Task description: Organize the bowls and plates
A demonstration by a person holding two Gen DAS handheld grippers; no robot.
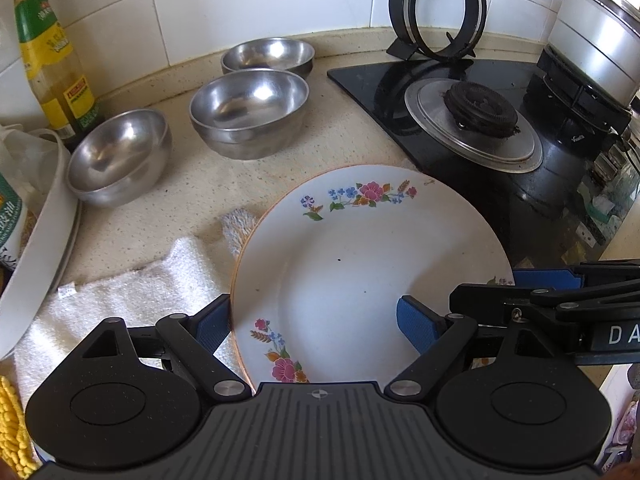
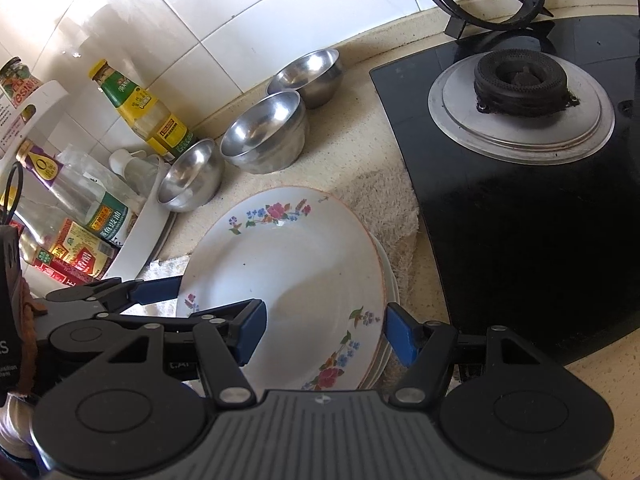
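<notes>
A white plate with flower prints [image 1: 360, 264] lies on a towel, on top of a stack of plates whose rims [image 2: 390, 292] show in the right wrist view; its face also shows there [image 2: 288, 264]. My left gripper [image 1: 316, 324] is open, its fingers astride the plate's near-left rim. My right gripper [image 2: 324, 330] is open, its fingers astride the plate's right rim. Three steel bowls stand behind: a near-left one [image 1: 120, 156], a middle one [image 1: 248, 112] and a far one [image 1: 268, 56].
A black gas hob [image 1: 500, 140] with a burner lies right of the plates. A pot [image 1: 596, 48] stands on the far burner. A loose pan support [image 1: 440, 12] leans on the tiled wall. Sauce bottles [image 2: 136, 108] and a white rack [image 2: 136, 244] stand left.
</notes>
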